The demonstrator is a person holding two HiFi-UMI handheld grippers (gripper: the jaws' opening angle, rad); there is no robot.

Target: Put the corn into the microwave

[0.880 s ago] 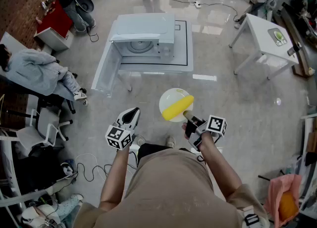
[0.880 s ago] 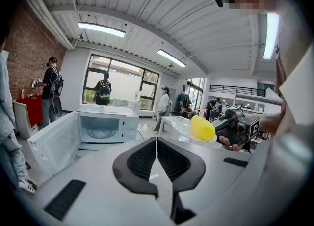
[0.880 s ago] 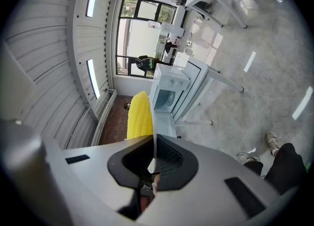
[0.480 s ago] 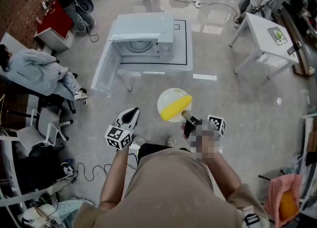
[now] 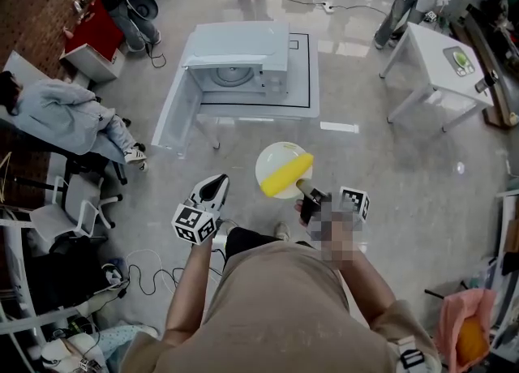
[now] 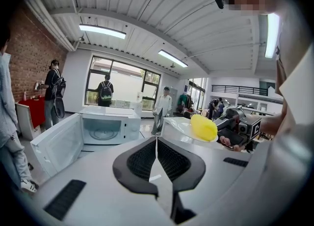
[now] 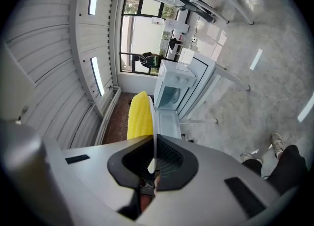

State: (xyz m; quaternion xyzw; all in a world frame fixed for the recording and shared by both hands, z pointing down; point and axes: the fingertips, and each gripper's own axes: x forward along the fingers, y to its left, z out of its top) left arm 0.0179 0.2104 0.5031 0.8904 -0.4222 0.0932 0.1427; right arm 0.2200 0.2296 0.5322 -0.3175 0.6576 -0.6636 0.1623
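Glossy grey floor (image 5: 405, 169) all round, with a wide bare stretch between the person and the low white stand (image 5: 302, 92); microwave (image 5: 243, 59) up on it, door (image 5: 182, 108) swung out to the left, cavity facing this way with nothing in front of its mouth; second white table (image 5: 438, 59) well off to the right, seated person (image 5: 57, 116) and chairs along the left edge, cables (image 5: 146, 278) on the floor down by the left side. Right gripper (image 5: 302, 190) pinched tight on the near rim of a white plate (image 5: 276, 156), thin edge sandwiched between the pads (image 7: 169, 154); corn (image 5: 285, 175) lying across the plate, up in mid-air, well short of the microwave. Left gripper (image 5: 217, 182) near it, apart from the plate, jaws pressed together on nothing.
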